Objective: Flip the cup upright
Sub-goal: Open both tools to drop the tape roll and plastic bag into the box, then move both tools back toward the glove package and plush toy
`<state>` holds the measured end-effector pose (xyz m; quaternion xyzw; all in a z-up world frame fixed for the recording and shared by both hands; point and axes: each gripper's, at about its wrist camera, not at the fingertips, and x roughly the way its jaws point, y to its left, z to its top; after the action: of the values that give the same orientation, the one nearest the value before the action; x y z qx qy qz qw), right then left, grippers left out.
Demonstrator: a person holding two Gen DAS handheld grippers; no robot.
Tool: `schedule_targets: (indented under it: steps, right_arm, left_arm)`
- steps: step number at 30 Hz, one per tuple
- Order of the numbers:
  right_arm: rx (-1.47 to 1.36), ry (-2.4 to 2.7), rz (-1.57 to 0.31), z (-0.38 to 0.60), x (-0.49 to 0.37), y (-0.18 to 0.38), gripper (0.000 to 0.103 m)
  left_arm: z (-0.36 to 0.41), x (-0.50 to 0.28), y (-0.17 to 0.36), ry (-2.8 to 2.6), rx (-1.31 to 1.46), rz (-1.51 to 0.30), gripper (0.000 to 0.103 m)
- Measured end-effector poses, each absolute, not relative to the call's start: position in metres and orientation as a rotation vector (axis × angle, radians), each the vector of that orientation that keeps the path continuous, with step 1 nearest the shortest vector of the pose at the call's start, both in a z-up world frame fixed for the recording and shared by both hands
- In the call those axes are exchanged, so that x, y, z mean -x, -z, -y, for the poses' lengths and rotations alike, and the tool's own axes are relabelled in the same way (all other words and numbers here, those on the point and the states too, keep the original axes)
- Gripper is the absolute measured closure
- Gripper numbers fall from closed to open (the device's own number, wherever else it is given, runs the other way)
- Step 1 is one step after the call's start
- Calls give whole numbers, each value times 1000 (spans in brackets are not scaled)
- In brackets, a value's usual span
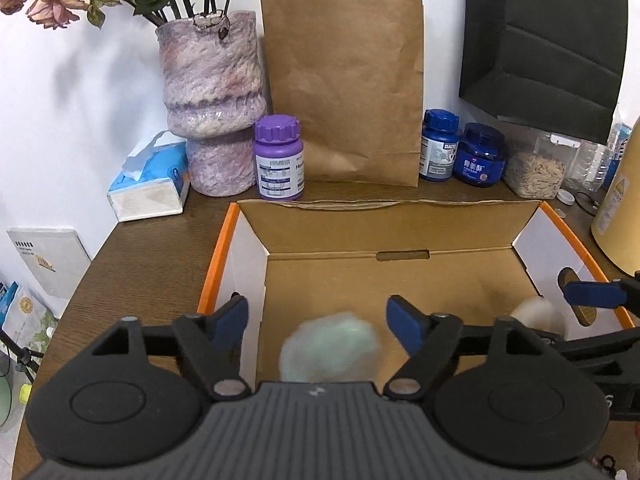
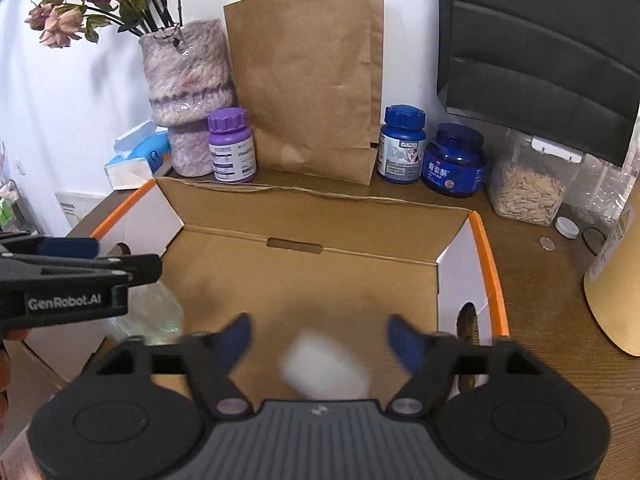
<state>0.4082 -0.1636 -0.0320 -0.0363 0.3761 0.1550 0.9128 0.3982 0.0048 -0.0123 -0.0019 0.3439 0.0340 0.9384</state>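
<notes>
In the left wrist view my left gripper (image 1: pixel 320 322) is open over a cardboard box (image 1: pixel 400 276), and a blurred pale green cup (image 1: pixel 330 350) lies low between its blue fingers. A blurred white cup (image 1: pixel 536 312) sits to the right, beside a finger of the other gripper. In the right wrist view my right gripper (image 2: pixel 322 338) is open too, with the white cup (image 2: pixel 324 368) blurred just below its fingers and not gripped. The pale green cup (image 2: pixel 152 312) shows at the left under the left gripper's arm. I cannot tell which way either cup is turned.
The box (image 2: pixel 492 272) has orange-edged walls with handle holes. Behind it stand a brown paper bag (image 1: pixel 344 88), a purple bottle (image 1: pixel 280 160), two blue jars (image 1: pixel 460 152), a fuzzy vase with dried roses (image 1: pixel 212 100), a tissue pack (image 1: pixel 152 180) and a seed container (image 2: pixel 528 188).
</notes>
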Motion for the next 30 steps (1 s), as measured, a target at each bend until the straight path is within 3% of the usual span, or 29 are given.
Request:
schedule_targets:
  steps: [6, 30]
  right_arm:
    - [85, -319, -757, 166, -403, 28, 4]
    - [112, -349, -653, 163, -337, -20, 0]
  left_arm:
    - [-4, -389, 6, -75, -1, -664, 0]
    - [-9, -314, -38, -89, 7, -582, 0]
